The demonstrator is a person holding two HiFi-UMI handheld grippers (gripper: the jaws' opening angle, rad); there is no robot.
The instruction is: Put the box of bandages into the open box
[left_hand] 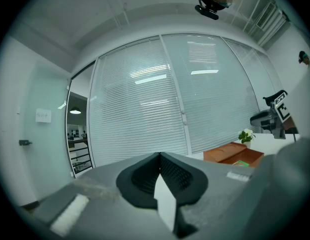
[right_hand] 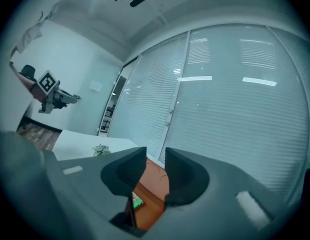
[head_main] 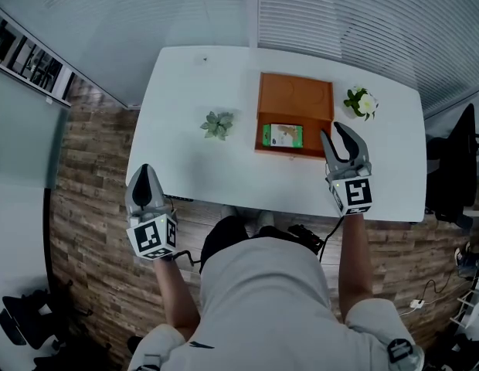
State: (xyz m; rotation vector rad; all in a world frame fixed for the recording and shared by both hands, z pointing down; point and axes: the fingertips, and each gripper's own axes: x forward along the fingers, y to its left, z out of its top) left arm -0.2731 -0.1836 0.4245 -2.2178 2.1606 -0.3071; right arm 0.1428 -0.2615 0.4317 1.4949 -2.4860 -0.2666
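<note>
The orange open box (head_main: 295, 97) lies on the white table (head_main: 193, 83) with its lid folded back. Inside its near half the green box of bandages (head_main: 283, 136) lies flat. My right gripper (head_main: 338, 134) hovers just right of the orange box's near corner, jaws apart with nothing between them. Through that gap in the right gripper view I see the orange box (right_hand: 154, 183) and the green box (right_hand: 137, 201). My left gripper (head_main: 145, 175) is held off the table's front left edge. Its jaws meet, empty, in the left gripper view (left_hand: 159, 157).
A small green succulent (head_main: 218, 124) stands left of the orange box. A white flower in a pot (head_main: 361, 103) stands to the box's right, near the back. A dark office chair (head_main: 457, 161) is past the table's right end. Window blinds run behind the table.
</note>
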